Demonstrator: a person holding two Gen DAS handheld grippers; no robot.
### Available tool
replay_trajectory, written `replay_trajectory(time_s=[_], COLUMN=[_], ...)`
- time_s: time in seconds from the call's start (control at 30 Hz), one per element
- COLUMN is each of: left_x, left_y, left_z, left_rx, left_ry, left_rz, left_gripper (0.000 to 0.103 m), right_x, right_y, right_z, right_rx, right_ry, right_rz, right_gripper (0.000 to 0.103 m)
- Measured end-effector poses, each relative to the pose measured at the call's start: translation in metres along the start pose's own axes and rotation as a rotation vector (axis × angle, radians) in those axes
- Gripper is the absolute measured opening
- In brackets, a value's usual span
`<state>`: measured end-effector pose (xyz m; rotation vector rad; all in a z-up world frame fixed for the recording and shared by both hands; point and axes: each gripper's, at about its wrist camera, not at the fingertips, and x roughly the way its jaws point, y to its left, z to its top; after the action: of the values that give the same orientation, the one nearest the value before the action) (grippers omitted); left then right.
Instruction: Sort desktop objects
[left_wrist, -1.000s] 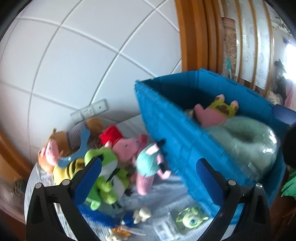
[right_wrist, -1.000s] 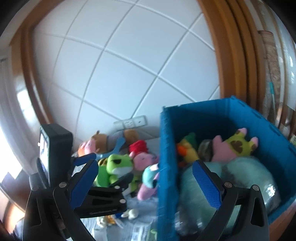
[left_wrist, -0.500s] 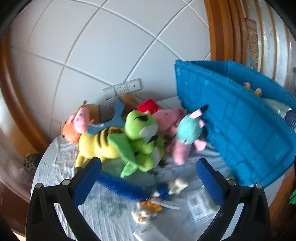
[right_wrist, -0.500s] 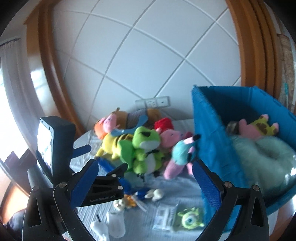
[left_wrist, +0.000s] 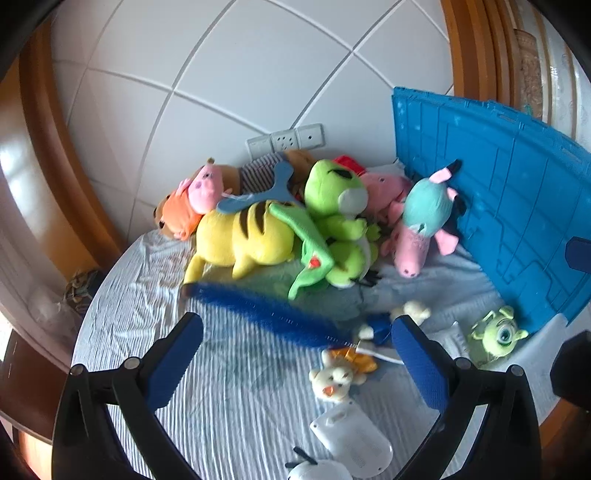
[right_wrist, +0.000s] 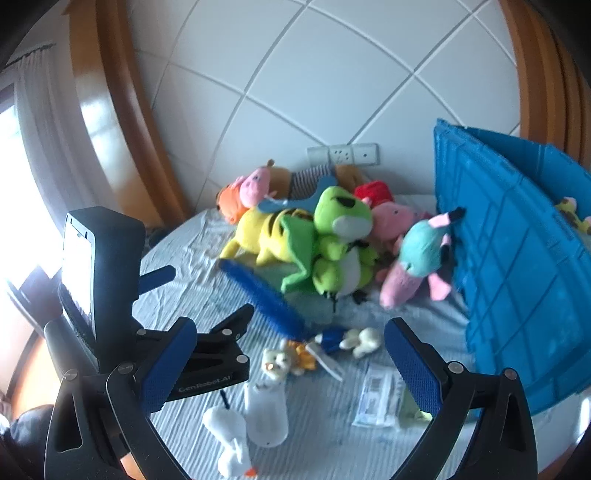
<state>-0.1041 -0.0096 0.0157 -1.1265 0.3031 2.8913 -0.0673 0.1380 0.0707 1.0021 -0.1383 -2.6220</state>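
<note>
Against the tiled wall, on a counter (left_wrist: 140, 332) covered with a striped cloth, lies a heap of plush toys: a yellow striped plush (left_wrist: 243, 240), a green frog plush (left_wrist: 336, 206), a pink pig plush (left_wrist: 384, 188) and a teal-and-pink plush (left_wrist: 421, 221) that leans on the outer wall of the blue crate (left_wrist: 517, 206). A blue brush (left_wrist: 266, 314) lies in front of the heap, with a small white bear toy (left_wrist: 332, 382) nearer the camera and a green one-eyed toy (left_wrist: 496, 334) beside the crate's corner. The left gripper (left_wrist: 295, 365) hangs above the cloth with fingers spread wide, holding nothing. The right gripper (right_wrist: 288, 365) is likewise released and empty; in its view the left gripper's black body reads "GenRobot.AI". A clear packet with a barcode label (right_wrist: 378, 398) lies flat near the crate; its print is too blurred to read.
</note>
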Motion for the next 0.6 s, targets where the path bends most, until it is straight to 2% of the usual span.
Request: replay_trajectory(time_s=[0.17, 0.6], left_x=[0.001, 0.000], left_y=[0.001, 0.005], left_z=[-0.026, -0.100], left_rx=[-0.042, -0.152], left_ry=[0.028, 0.120], left_rz=[0.040, 0.174], left_gripper=[0.103, 0.103], right_x=[0.008, 0.044], right_y=[-0.001, -0.029], right_z=[-0.013, -0.075], right_rx=[-0.029, -0.099], right_ry=[0.030, 0.218], right_rz=[0.030, 0.082], right_gripper=[0.103, 0.103])
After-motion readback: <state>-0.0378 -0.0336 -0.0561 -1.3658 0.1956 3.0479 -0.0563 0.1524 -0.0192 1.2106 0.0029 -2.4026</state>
